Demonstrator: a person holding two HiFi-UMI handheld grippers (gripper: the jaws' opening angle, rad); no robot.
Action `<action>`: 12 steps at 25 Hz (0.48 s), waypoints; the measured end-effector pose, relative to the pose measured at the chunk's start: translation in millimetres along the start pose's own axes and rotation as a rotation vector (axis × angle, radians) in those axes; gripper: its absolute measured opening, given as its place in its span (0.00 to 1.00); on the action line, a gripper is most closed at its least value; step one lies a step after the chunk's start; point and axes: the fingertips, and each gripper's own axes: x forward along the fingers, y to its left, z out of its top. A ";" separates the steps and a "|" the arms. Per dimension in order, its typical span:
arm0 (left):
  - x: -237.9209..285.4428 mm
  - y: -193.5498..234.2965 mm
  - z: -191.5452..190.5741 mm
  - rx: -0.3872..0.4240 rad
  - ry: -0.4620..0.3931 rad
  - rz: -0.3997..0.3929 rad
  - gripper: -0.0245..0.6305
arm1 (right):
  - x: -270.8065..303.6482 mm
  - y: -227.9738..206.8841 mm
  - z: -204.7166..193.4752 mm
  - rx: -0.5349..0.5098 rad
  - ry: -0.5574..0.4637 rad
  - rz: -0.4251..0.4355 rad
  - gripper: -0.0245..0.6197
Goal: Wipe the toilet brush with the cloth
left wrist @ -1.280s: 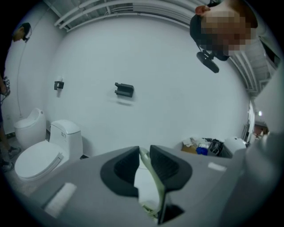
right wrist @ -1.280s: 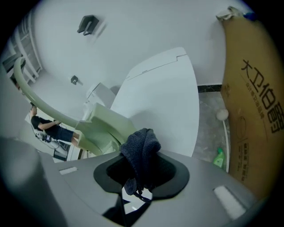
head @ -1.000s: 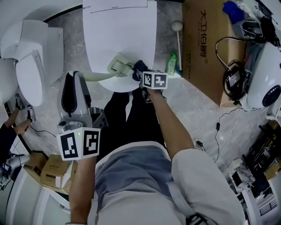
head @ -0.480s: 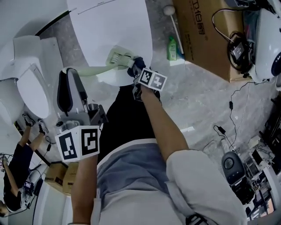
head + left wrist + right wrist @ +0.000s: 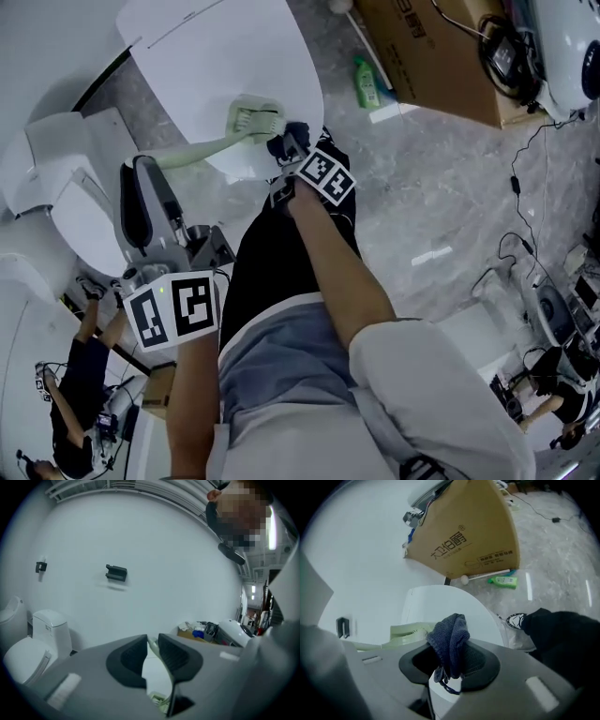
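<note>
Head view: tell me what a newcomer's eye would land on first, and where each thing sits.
The pale green toilet brush stands out first, its head lying over the white toilet lid at the top of the head view, with the left gripper shut on its thin handle. Right beside the brush head, the right gripper grips a bunched dark blue cloth.

- The left gripper [image 5: 152, 645] sits at about 9 o'clock in the head view, jaws drawn in close on the thin handle of the toilet brush [image 5: 251, 122].
- The left forearm [image 5: 192, 394] rises from 7 o'clock, bent close to the body.
- The right gripper [image 5: 450, 656] is near 12 o'clock, jaws clamped on the cloth [image 5: 449, 637].
- The right forearm [image 5: 336, 272] stretches forward, bare below a pale sleeve [image 5: 441, 394].
</note>
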 end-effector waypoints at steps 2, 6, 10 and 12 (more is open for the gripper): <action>-0.1 -0.2 -0.1 0.004 -0.003 -0.006 0.04 | -1.6 -1.8 -5.0 0.078 -0.037 0.002 0.21; -0.9 -2.1 0.0 0.015 -0.011 -0.017 0.04 | -4.0 -3.1 -18.5 0.240 -0.109 0.008 0.21; -1.7 -0.3 -0.9 0.016 -0.009 -0.026 0.04 | -5.6 -5.7 -33.4 0.394 -0.167 0.015 0.21; -3.8 0.3 -1.8 0.017 -0.009 -0.028 0.04 | -5.3 -5.9 -42.7 0.449 -0.174 0.018 0.21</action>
